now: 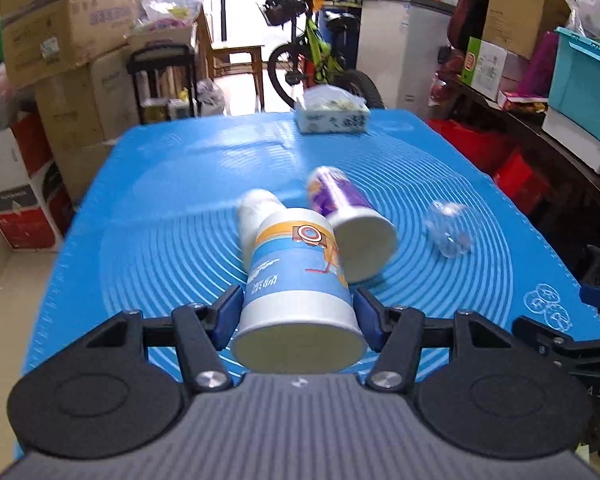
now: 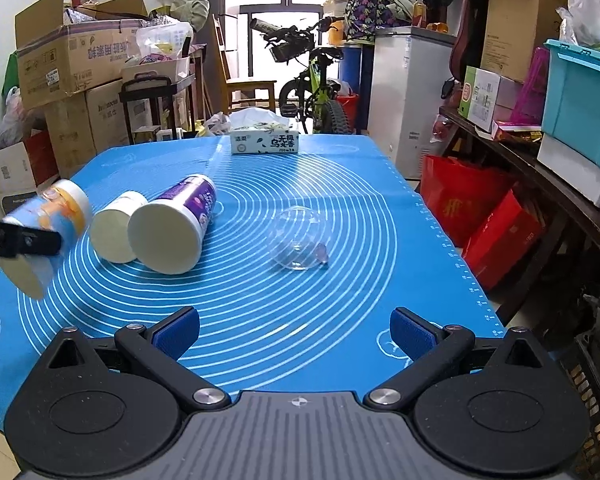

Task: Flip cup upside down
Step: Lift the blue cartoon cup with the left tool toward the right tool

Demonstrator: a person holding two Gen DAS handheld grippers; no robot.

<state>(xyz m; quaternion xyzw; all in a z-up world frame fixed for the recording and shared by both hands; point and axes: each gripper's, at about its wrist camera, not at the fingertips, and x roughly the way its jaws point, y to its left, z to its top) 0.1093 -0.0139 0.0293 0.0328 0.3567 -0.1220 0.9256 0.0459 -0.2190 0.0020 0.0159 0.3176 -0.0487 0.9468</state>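
Note:
My left gripper (image 1: 298, 314) is shut on a blue, white and orange paper cup (image 1: 296, 276), held tilted above the blue mat with its wide mouth toward the camera; the cup also shows at the left of the right wrist view (image 2: 48, 224). A purple paper cup (image 1: 348, 216) (image 2: 176, 224) and a plain white cup (image 1: 254, 208) (image 2: 116, 226) lie on their sides on the mat. A clear plastic cup (image 1: 448, 228) (image 2: 300, 240) lies on its side to the right. My right gripper (image 2: 294, 330) is open and empty above the mat's near edge.
A blue silicone mat (image 2: 340, 184) covers the table. A tissue pack (image 1: 332, 114) (image 2: 265, 140) sits at the far edge. Cardboard boxes (image 2: 76, 60) stand left, a bicycle (image 2: 312, 80) behind, shelves and red bags (image 2: 496, 220) right.

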